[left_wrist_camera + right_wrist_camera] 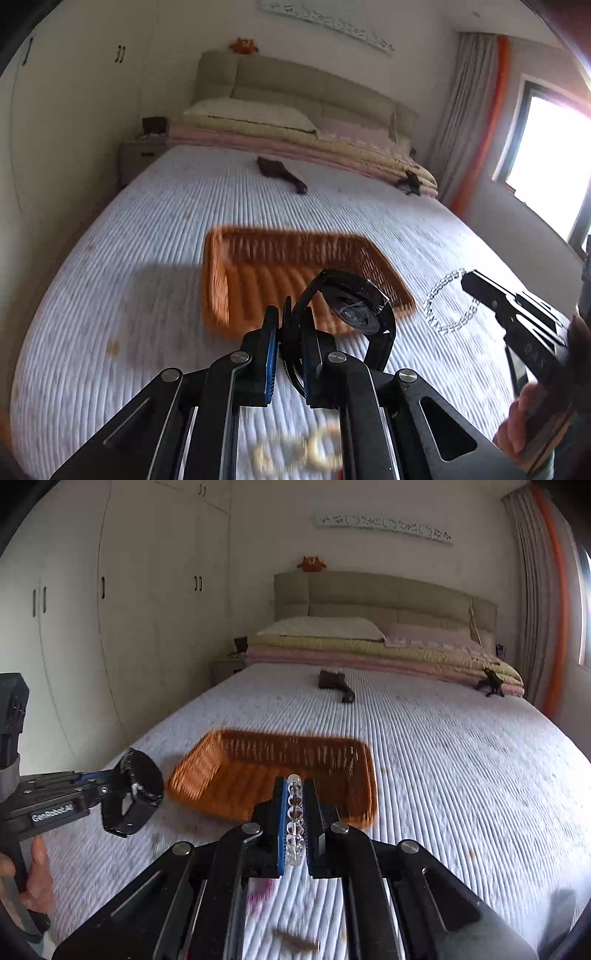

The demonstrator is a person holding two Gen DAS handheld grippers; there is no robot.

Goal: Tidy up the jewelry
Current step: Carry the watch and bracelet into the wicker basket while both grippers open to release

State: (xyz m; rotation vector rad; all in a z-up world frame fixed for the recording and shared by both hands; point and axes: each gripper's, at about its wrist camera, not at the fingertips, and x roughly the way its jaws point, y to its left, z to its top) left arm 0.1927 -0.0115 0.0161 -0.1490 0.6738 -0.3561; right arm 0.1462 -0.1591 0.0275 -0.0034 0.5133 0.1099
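Note:
An orange wicker basket [295, 254] [229, 757] lies on the white quilted bed, ahead of both grippers. My left gripper [289, 325] is shut on the strap of a black wristwatch [356, 302], held above the bed at the basket's near edge; the left gripper [107, 790] and the watch [142, 779] also show in the right wrist view. My right gripper [294, 812] is shut on a clear bead bracelet [294, 821], held just short of the basket. In the left wrist view the bracelet [443, 302] hangs from the right gripper [469, 284] to the right of the basket.
A dark brown brush [280, 173] [338, 685] lies further up the bed. Folded blankets and pillows [369, 646] are stacked at the headboard. Blurred gold beads [295, 452] lie below my left gripper. Blurred small items [295, 938] lie below my right gripper. A nightstand [136, 158] stands at the bed's left.

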